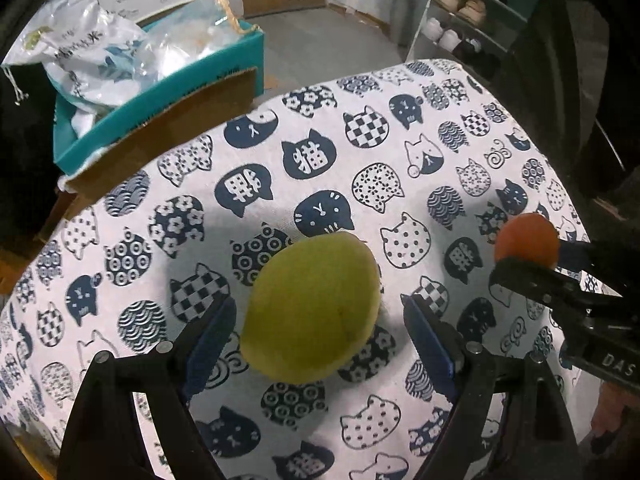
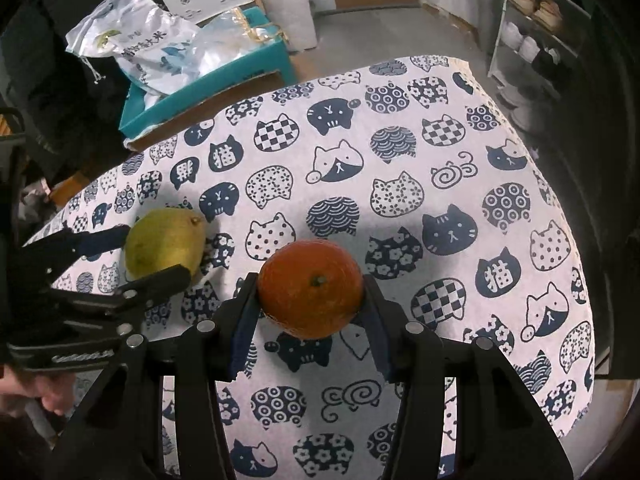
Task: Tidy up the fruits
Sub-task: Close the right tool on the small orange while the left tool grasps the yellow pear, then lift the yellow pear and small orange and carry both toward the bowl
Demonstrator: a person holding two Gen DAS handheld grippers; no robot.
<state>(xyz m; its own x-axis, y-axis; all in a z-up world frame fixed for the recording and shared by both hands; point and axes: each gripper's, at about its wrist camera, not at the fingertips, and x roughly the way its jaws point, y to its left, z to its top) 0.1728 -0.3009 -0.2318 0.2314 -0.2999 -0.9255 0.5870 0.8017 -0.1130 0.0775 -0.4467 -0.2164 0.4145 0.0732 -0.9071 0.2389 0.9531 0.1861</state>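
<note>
A yellow-green fruit [image 1: 312, 308] [image 2: 164, 242] lies on the cat-print tablecloth [image 1: 360, 140] [image 2: 400, 160]. My left gripper [image 1: 318, 302] [image 2: 158, 251] is open and points steeply down over the fruit. Its blue pads [image 1: 212, 332] stand on either side of the fruit, and a thin strip of cloth shows at each side. My right gripper [image 2: 309, 280] [image 1: 528, 258] is shut on an orange [image 2: 310, 288] [image 1: 526, 238]. It holds the orange a little above the cloth, stem end facing the camera. In the left wrist view the orange sits at the far right.
A teal cardboard box [image 1: 160, 112] [image 2: 200, 84] with white plastic bags stands past the table's far left edge. A shoe rack [image 1: 460, 24] [image 2: 536, 20] is at the back right. A person's hand [image 2: 36, 392] grips the left tool.
</note>
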